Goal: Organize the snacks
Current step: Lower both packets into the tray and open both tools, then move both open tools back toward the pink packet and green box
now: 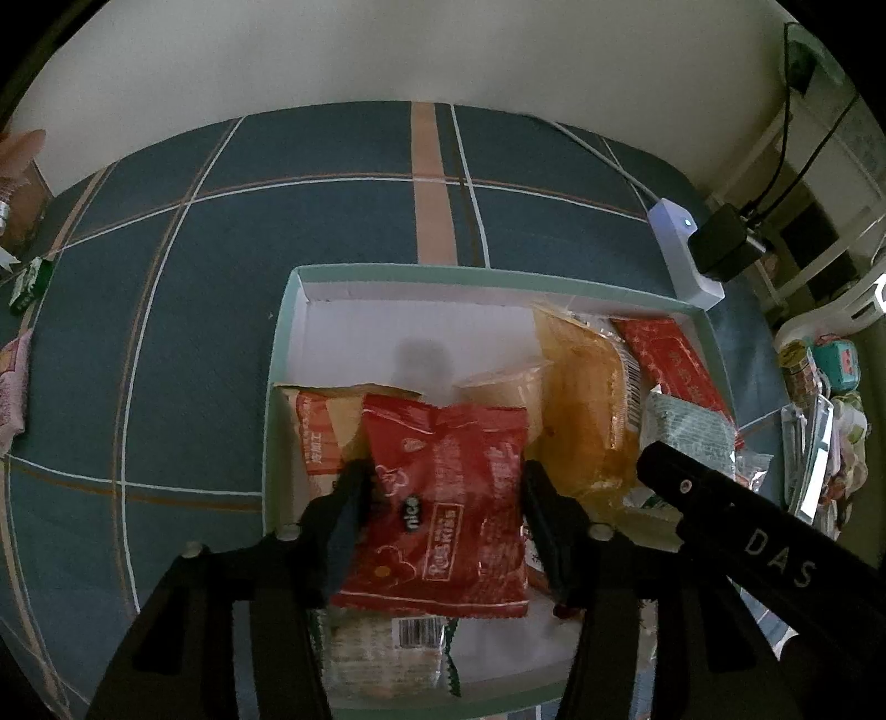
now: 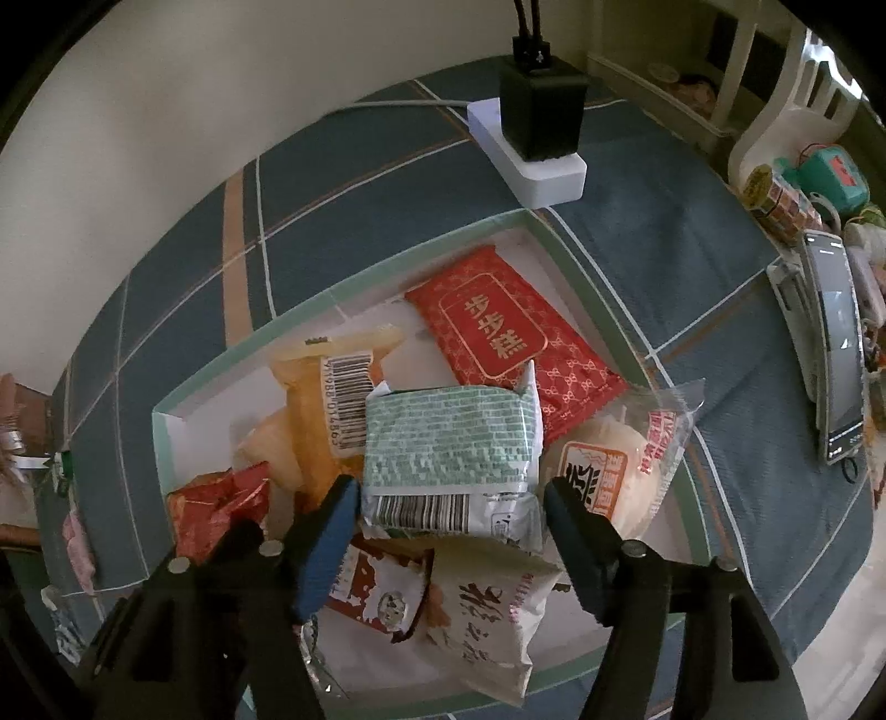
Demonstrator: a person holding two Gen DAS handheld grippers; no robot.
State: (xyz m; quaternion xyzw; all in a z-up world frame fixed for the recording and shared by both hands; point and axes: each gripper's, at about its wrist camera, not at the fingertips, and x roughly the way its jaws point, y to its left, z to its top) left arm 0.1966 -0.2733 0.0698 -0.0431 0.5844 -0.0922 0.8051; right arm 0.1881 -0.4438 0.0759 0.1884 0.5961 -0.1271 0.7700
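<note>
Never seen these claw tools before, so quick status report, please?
Left gripper astride red packet, right gripper astride green packet, jaws apart. Both in box. Nothing obstructing.

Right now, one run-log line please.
left gripper: straddling red packet | right gripper: straddling green packet | both in box

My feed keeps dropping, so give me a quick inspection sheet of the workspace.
Surface: blue plaid cloth.
Job's things: green-rimmed box holding packets; red popcorn bag, green patterned packet, red cake packet.
Clutter: phone, small items at right edge.
Grippers: left gripper jaws straddle the red bag; right gripper jaws flank the green packet, clear of it.
Cables: power strip, black adapter plugged in.
Surroundings: pale wall.
</note>
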